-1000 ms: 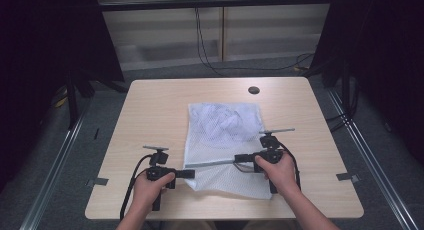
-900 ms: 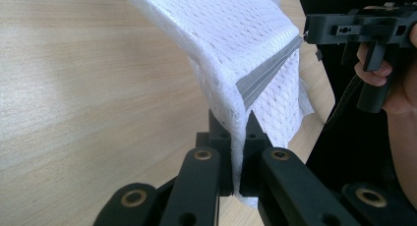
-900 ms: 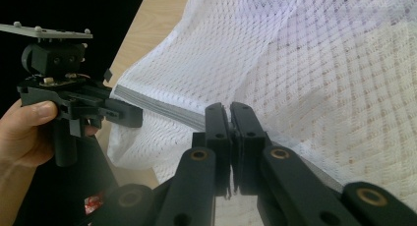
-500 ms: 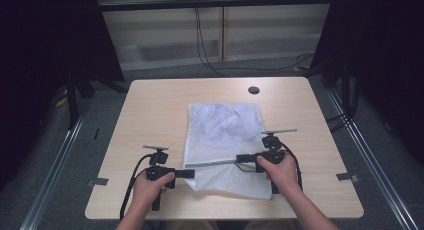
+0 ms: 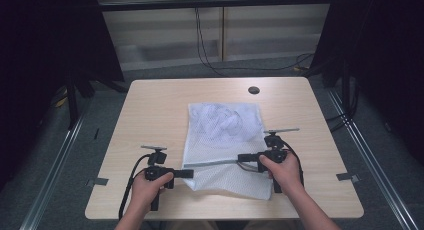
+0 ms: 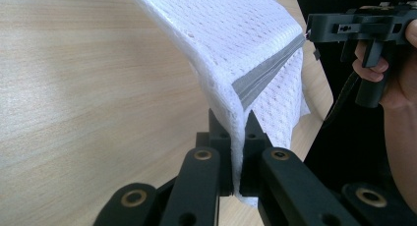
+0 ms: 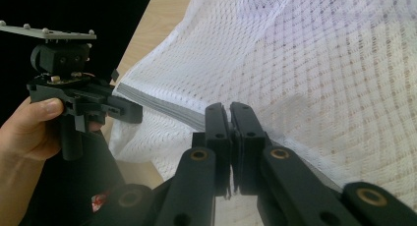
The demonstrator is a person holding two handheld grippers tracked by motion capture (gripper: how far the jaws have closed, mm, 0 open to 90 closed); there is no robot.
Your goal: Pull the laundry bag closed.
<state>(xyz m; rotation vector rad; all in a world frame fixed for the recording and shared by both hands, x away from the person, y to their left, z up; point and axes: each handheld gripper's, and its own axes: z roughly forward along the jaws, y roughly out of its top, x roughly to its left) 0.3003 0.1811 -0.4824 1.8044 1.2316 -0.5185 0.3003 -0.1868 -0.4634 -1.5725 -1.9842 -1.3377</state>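
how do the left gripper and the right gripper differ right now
The left gripper pinches the mesh bag's left edge, at the grey strip's end; the right gripper pinches further along that strip. The left sits nearer the table's front edge. Both are shut on the bag.

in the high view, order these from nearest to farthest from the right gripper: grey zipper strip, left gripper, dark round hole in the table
1. Grey zipper strip: clamped in the right gripper.
2. Left gripper: at the strip's other end, to the left.
3. Dark round hole: near the table's far edge.
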